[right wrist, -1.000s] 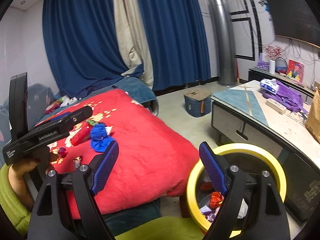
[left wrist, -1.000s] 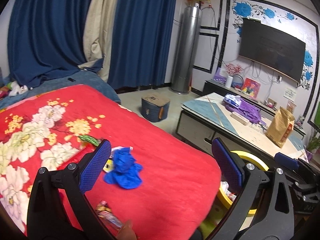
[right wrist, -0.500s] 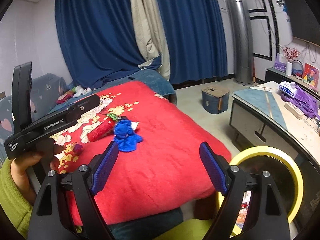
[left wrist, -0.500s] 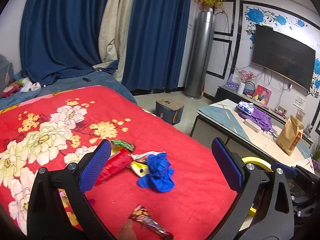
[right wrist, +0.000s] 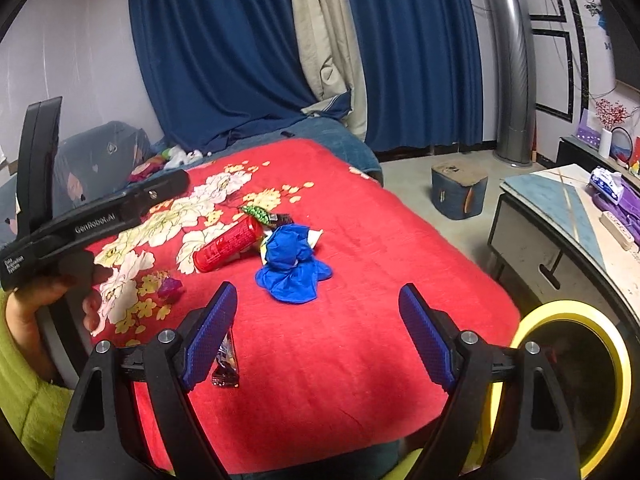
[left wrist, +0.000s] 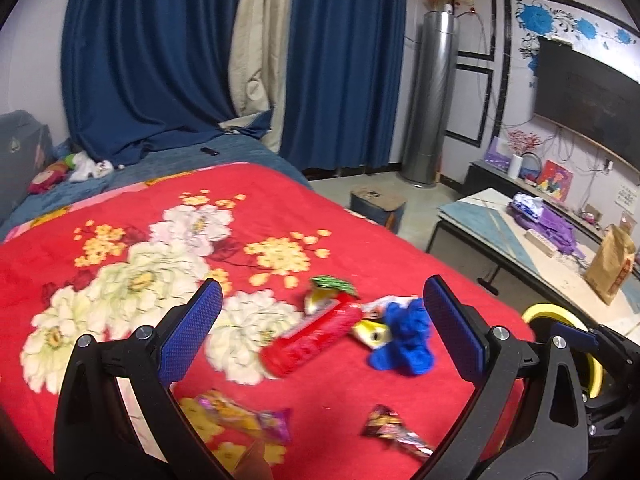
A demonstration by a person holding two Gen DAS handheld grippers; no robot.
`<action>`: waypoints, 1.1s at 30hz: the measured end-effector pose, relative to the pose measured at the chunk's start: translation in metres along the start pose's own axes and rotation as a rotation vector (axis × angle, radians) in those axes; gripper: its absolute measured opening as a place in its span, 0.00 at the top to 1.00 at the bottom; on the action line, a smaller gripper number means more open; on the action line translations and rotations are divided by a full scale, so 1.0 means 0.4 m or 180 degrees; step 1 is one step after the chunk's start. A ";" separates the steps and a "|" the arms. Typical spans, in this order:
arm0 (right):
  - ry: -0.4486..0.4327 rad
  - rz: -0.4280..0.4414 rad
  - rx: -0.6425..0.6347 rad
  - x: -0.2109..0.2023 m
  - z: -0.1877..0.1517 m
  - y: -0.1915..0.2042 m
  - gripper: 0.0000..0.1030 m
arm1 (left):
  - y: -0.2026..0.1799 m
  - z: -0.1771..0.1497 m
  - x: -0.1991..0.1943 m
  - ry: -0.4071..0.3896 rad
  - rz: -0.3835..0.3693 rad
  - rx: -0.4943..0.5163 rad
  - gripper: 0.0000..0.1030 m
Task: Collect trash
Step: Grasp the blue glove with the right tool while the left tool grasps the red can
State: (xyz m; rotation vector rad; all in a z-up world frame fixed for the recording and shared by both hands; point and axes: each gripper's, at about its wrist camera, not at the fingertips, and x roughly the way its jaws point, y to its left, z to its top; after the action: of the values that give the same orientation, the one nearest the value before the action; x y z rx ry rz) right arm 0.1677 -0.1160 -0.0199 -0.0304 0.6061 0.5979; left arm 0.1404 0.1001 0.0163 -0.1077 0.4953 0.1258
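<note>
Trash lies on the red flowered blanket: a red tube, a crumpled blue glove, a green wrapper, a yellow wrapper, an orange-purple snack bag and a dark candy wrapper. My left gripper hovers open just short of the tube, nothing between its pads. In the right wrist view my right gripper is open, short of the blue glove and red tube. The yellow-rimmed bin stands at the bed's right corner.
A hand holds the left gripper's body at the left. A low cabinet with a purple bag and a brown paper bag runs along the right. A blue stool box sits on the floor beyond the bed.
Both views have swung left across the bed. The trash pile has slid from the left toward the middle of each view, and the yellow bin has moved out to the right edge. Jaws unchanged.
</note>
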 end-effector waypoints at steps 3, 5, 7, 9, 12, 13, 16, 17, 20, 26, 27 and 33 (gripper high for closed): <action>0.0055 0.0047 0.0040 0.026 0.002 0.004 0.22 | 0.035 0.002 0.004 0.0027 0.0066 0.0010 0.10; 0.0088 0.0069 0.0065 0.043 0.003 0.009 0.22 | 0.052 0.000 0.010 0.0073 0.0085 0.0035 0.10; 0.0134 0.0104 0.0063 0.063 0.006 0.014 0.22 | 0.067 -0.004 0.019 0.0128 0.0094 0.0055 0.10; 0.0202 0.0122 0.0034 0.091 0.008 0.022 0.22 | 0.082 -0.012 0.031 0.0209 0.0065 0.0063 0.10; 0.0281 0.0141 0.0005 0.134 0.010 0.029 0.22 | 0.095 -0.022 0.046 0.0309 0.0019 0.0081 0.10; 0.0313 0.0145 -0.0005 0.149 0.011 0.030 0.23 | 0.096 -0.025 0.049 0.0338 -0.0009 0.0084 0.10; 0.0412 0.0183 -0.0028 0.196 0.014 0.035 0.28 | 0.097 -0.037 0.069 0.0425 -0.0080 0.0127 0.10; 0.0450 0.0200 -0.0018 0.211 0.015 0.035 0.29 | 0.094 -0.041 0.075 0.0447 -0.0086 0.0144 0.10; 0.0615 0.0294 0.0099 0.259 0.013 0.030 0.32 | 0.086 -0.055 0.102 0.0529 -0.0101 0.0235 0.10; 0.0710 0.0291 0.0183 0.307 0.011 0.025 0.39 | 0.053 -0.070 0.156 0.0710 -0.0237 0.0477 0.10; 0.0711 0.0287 0.0186 0.308 0.011 0.026 0.41 | 0.052 -0.073 0.164 0.0734 -0.0254 0.0495 0.10; 0.0724 0.0309 0.0217 0.307 0.005 0.003 0.64 | 0.047 -0.084 0.219 0.0889 -0.0346 0.0489 0.11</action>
State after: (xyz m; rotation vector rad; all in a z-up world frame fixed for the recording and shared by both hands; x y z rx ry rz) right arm 0.2491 -0.0509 -0.0849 -0.0050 0.8521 0.6727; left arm 0.1984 0.1224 -0.0563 -0.0010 0.7744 -0.0351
